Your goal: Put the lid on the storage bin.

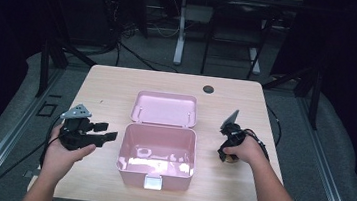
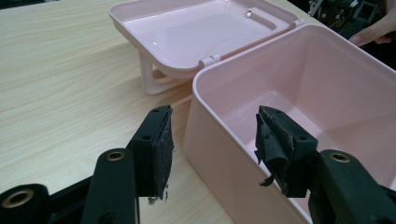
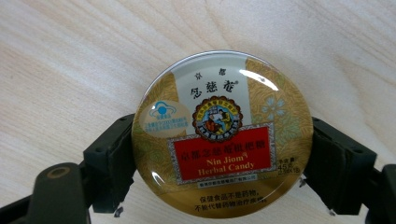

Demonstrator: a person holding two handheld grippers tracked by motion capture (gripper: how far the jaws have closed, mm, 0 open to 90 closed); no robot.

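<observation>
Closing right gripper (image 3: 219,158) on round herbal candy tin (image 3: 222,133), right of open pink box (image 1: 157,151); next, lifting it in; left gripper (image 2: 212,144) open.

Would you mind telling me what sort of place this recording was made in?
Probably a lab or workshop set up for recording: a wooden table stands alone, dark curtains hang around it, and cables trail over the floor behind, near another desk's legs.

A lab recording booth: black curtains (image 1: 3,22) wall in the pale wooden table (image 1: 112,88), metal frame rails (image 1: 1,137) at lower left, cables (image 1: 136,53) trailing behind.
</observation>
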